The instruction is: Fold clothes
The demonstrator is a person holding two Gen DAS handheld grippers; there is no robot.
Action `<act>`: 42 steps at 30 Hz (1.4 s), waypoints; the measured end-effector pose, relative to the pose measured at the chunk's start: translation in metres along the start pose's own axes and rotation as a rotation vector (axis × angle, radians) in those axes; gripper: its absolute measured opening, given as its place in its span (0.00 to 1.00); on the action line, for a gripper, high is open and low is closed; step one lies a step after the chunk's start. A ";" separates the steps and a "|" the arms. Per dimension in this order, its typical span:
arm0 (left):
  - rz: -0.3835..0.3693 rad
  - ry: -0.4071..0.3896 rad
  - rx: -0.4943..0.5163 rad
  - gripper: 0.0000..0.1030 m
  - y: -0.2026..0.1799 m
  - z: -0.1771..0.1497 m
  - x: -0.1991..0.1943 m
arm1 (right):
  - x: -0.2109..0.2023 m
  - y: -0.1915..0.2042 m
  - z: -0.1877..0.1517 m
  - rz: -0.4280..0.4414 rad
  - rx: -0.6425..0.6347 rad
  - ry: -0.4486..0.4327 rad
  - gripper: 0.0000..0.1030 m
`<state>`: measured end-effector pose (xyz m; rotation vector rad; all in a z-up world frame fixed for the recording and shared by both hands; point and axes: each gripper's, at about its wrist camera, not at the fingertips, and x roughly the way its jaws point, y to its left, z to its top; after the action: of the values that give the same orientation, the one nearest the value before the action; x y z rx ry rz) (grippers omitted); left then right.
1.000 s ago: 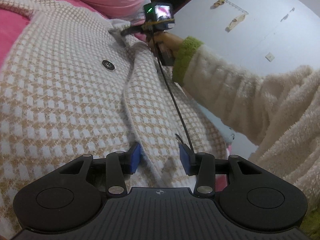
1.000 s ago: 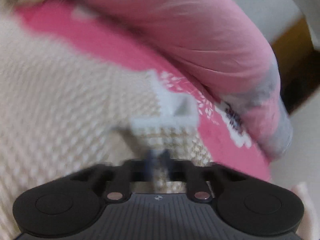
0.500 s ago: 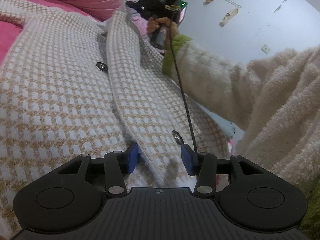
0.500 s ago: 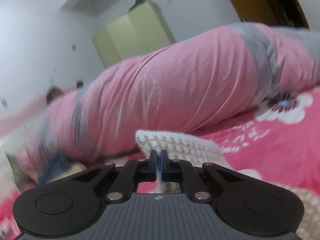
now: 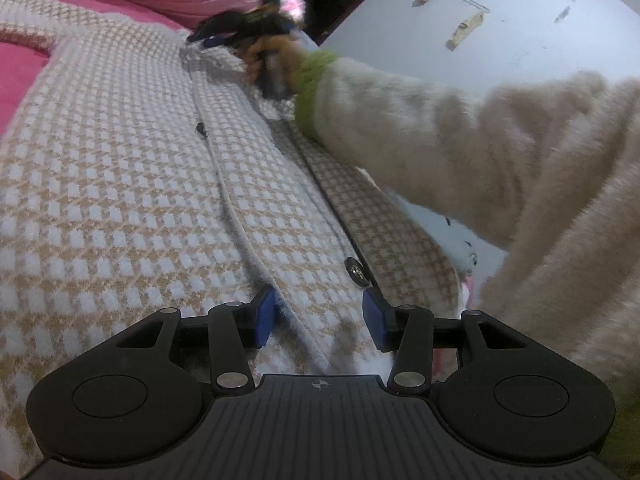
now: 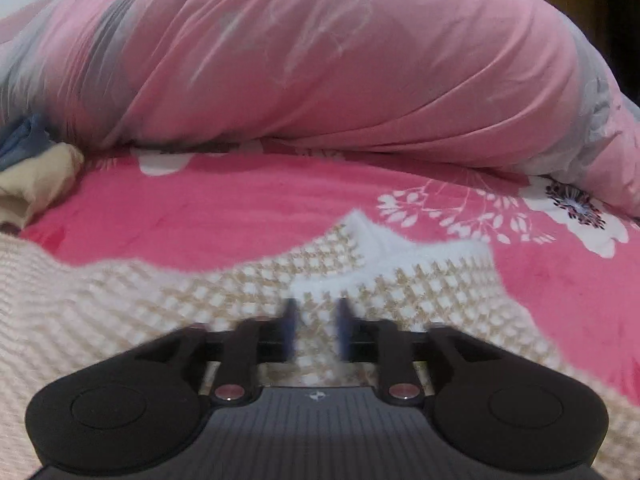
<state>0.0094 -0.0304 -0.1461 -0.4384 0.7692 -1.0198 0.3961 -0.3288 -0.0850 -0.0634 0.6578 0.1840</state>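
A beige and white houndstooth knit cardigan [image 5: 120, 184] lies spread on the pink bed, its front panel folded over along the white placket. A button [image 5: 355, 268] shows near my left gripper [image 5: 318, 316], which is open just above the hem with the placket edge between its jaws. My right gripper [image 6: 314, 330] is open over the collar [image 6: 384, 256], its jaws a little apart and blurred. The right gripper also shows in the left wrist view [image 5: 240, 28], at the far neckline, held by a hand in a fluffy sleeve.
A rolled pink and grey quilt [image 6: 320, 60] lies along the far side of the floral pink sheet [image 6: 560, 280]. A cream and blue cloth [image 6: 28, 176] sits at the left. A pale wall [image 5: 500, 32] lies past the bed edge.
My right gripper has brought the collar down from the air onto the cardigan and has opened, letting it go. The front panel now lies flat. My left gripper has hardly moved.
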 end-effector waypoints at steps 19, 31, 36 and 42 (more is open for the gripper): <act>0.145 -0.035 -0.263 0.39 -0.002 0.005 -0.008 | -0.128 0.044 -0.114 -0.016 -0.117 0.164 0.13; 0.248 -0.091 -0.170 0.44 -0.021 0.010 -0.029 | -0.300 -0.075 -0.170 -0.063 0.361 -0.014 0.17; 0.277 -0.121 -0.046 0.44 -0.043 0.019 -0.025 | -0.368 -0.092 -0.248 -0.101 0.499 -0.004 0.21; 0.288 -0.073 0.004 0.44 -0.057 0.017 0.000 | -0.390 -0.088 -0.319 -0.201 0.634 -0.006 0.62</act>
<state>-0.0116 -0.0579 -0.0979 -0.3479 0.7407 -0.7323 -0.0817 -0.5105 -0.0981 0.4789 0.6741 -0.2229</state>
